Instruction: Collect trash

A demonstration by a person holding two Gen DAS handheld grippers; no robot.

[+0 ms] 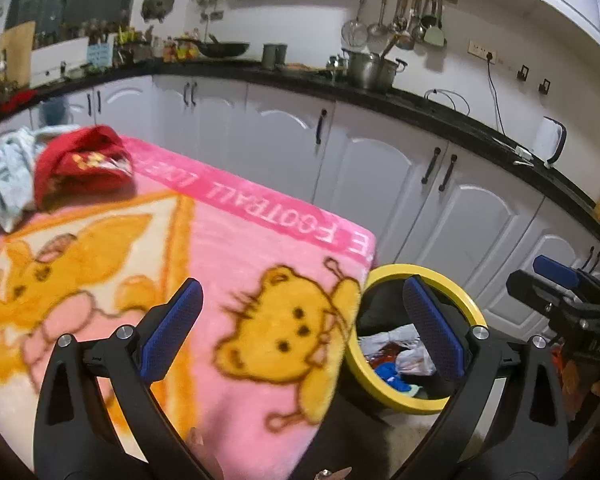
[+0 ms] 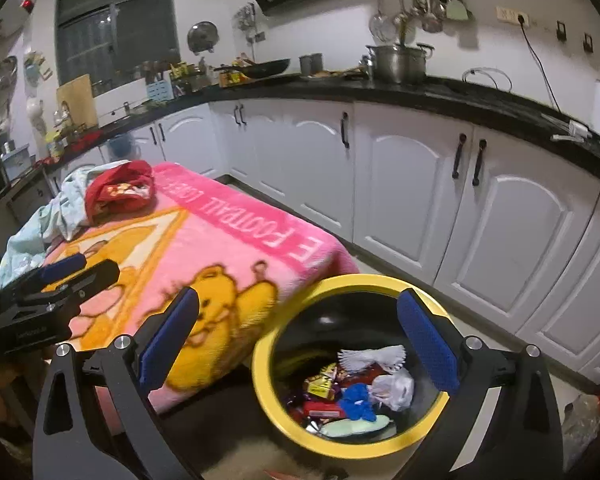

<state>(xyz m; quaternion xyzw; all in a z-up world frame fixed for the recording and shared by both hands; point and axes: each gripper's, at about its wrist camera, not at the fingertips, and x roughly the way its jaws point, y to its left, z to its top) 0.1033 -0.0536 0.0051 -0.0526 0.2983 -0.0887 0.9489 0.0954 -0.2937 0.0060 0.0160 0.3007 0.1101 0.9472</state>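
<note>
I'm hovering both tools, left gripper (image 1: pixel 304 328) and right gripper (image 2: pixel 300 340), jaws spread wide and empty; the trash (image 2: pixel 352 394) is lying inside the yellow-rimmed bin (image 2: pixel 380 280) beside the pink blanket (image 2: pixel 236 216).

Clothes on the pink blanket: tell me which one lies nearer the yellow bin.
The red garment. It lies on the blanket's far end, while the pale blue cloth is bunched beyond it, farther from the yellow bin.
</note>
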